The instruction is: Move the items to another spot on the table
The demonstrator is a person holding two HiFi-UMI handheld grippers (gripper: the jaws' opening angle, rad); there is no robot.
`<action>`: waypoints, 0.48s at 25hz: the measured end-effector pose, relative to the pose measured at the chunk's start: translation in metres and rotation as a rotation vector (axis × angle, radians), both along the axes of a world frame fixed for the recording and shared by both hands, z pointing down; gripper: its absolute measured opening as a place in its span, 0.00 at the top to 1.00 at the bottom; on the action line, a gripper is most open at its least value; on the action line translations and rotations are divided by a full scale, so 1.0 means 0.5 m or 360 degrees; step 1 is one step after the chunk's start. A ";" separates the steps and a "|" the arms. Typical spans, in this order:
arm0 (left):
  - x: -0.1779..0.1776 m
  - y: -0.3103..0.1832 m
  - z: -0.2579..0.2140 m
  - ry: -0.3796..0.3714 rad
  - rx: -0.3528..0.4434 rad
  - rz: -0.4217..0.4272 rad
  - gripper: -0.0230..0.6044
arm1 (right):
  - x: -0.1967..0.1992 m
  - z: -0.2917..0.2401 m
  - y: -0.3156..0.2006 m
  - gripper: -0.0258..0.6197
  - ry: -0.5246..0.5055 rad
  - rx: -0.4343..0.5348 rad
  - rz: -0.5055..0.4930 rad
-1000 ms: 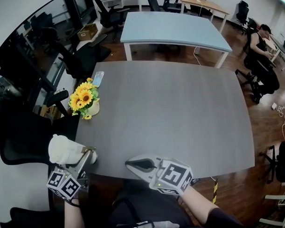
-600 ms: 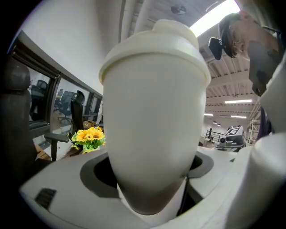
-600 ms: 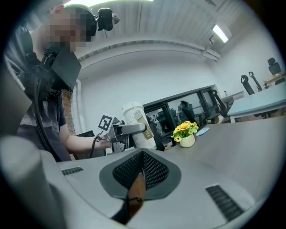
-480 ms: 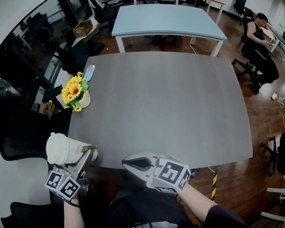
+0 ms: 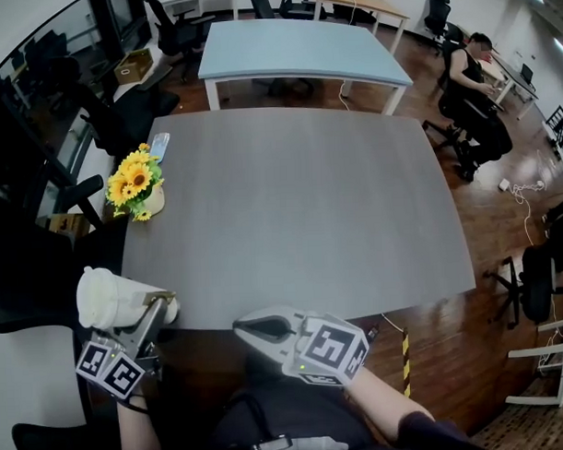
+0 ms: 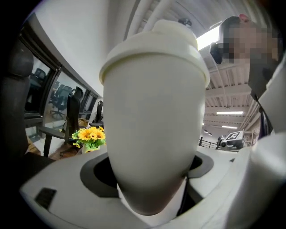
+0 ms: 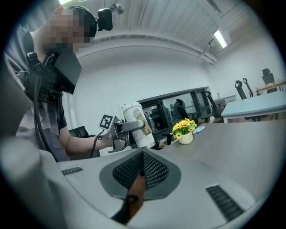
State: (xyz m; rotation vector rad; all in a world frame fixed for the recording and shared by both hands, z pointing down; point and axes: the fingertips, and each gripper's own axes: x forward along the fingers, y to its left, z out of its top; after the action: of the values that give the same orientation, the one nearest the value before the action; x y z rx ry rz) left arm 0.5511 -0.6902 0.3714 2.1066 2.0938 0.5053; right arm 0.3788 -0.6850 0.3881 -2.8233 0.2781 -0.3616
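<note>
Hanging just off table (image 5: 300,219) corner: cup (image 5: 104,298)

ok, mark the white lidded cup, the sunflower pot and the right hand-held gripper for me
white lidded cup (image 5: 116,299): head view, on its side wall.
sunflower pot (image 5: 132,179): head view, on the yellow blooms.
right hand-held gripper (image 5: 241,326): head view, at its closed fingertips.

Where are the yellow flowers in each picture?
Head view: yellow flowers stand at the left edge of the grey table, upper left of the picture.
Left gripper view: yellow flowers low on the left, small, beside the big white cup.
Right gripper view: yellow flowers right of the middle, to the right of the white cup.
Shared landmark: the white cup.
</note>
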 end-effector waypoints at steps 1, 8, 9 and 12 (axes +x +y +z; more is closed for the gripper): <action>0.010 -0.009 0.001 -0.0012 -0.0020 0.0009 0.29 | 0.002 0.003 -0.010 0.98 -0.0011 -0.0012 0.0019; 0.068 -0.001 -0.015 -0.0038 -0.0136 0.0056 0.29 | -0.014 0.000 -0.025 0.98 -0.0069 -0.0069 0.0200; 0.074 0.004 -0.023 -0.0038 -0.0158 0.0058 0.29 | -0.019 0.000 -0.029 0.98 -0.0075 -0.0076 0.0215; 0.088 0.010 -0.052 -0.0014 -0.0217 0.0067 0.29 | -0.041 0.000 -0.034 0.98 -0.0099 -0.0096 0.0251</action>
State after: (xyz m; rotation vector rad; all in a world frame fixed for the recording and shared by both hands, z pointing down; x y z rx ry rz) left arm 0.5951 -0.6854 0.3454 1.9864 2.1071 0.3647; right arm 0.3584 -0.7020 0.3880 -2.8626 0.0318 -0.4286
